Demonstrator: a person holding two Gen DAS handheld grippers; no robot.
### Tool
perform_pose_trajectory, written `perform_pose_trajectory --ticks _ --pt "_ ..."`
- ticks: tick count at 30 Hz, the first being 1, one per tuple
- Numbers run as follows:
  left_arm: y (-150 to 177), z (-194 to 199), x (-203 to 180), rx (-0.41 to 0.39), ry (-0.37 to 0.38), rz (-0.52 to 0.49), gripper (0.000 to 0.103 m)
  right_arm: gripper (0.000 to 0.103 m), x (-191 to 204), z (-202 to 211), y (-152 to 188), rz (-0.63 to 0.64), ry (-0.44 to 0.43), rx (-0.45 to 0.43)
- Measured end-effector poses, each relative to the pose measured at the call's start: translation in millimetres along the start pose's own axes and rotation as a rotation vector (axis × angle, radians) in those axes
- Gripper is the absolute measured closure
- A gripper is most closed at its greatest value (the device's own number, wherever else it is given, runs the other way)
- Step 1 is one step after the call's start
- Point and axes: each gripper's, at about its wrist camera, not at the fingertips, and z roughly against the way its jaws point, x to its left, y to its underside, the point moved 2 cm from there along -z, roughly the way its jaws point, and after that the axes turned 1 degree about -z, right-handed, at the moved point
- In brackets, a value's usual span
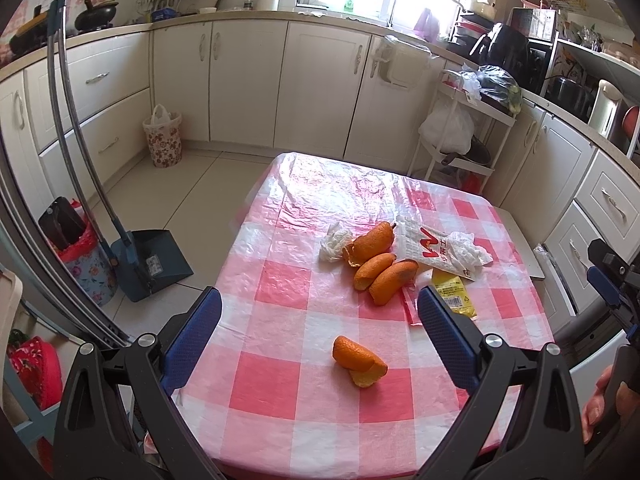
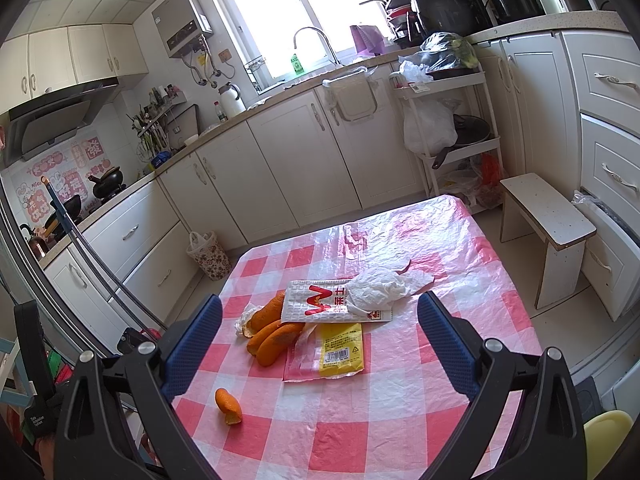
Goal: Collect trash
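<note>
- Desk (image 1: 280,392): square top under a thin, wrinkled plastic sheet in pink-and-white check, glossy at the far end.
- Single curled orange peel piece (image 1: 359,362): dimpled rind, pale inside, lying alone on the near part of the desk, apart from the rest.
- Cluster of long orange peel strips (image 1: 380,264): curved, boat-shaped, touching each other at mid-desk.
- Crumpled white tissue (image 1: 334,242): small wad, touching the far-left side of the cluster.
- White printed wrapper with red lettering (image 2: 320,300): flat, rectangular, overlapping the peel strips.
- Crumpled white paper napkin (image 2: 380,288): soft, creased, resting on the wrapper's right end.
- Yellow plastic packet with barcode (image 2: 342,350): flat, smooth, just near of the wrapper.
- Left tongs (image 1: 319,336): black frame, blue textured pads, spread wide, empty, above the single peel.
- Right tongs (image 2: 319,338): same build, spread wide, empty, above the packet.
- Floral-patterned waste bin with white liner (image 1: 162,138): cylindrical, on the tiled floor by the cabinets.
</note>
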Motion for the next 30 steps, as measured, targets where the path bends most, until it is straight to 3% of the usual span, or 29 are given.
perform_pose_trajectory --ticks 30 --pt "0.5 -1.4 -2.3 0.002 -0.001 -0.009 0.008 0.009 -0.3 0.3 0.0 -0.002 0.000 0.001"
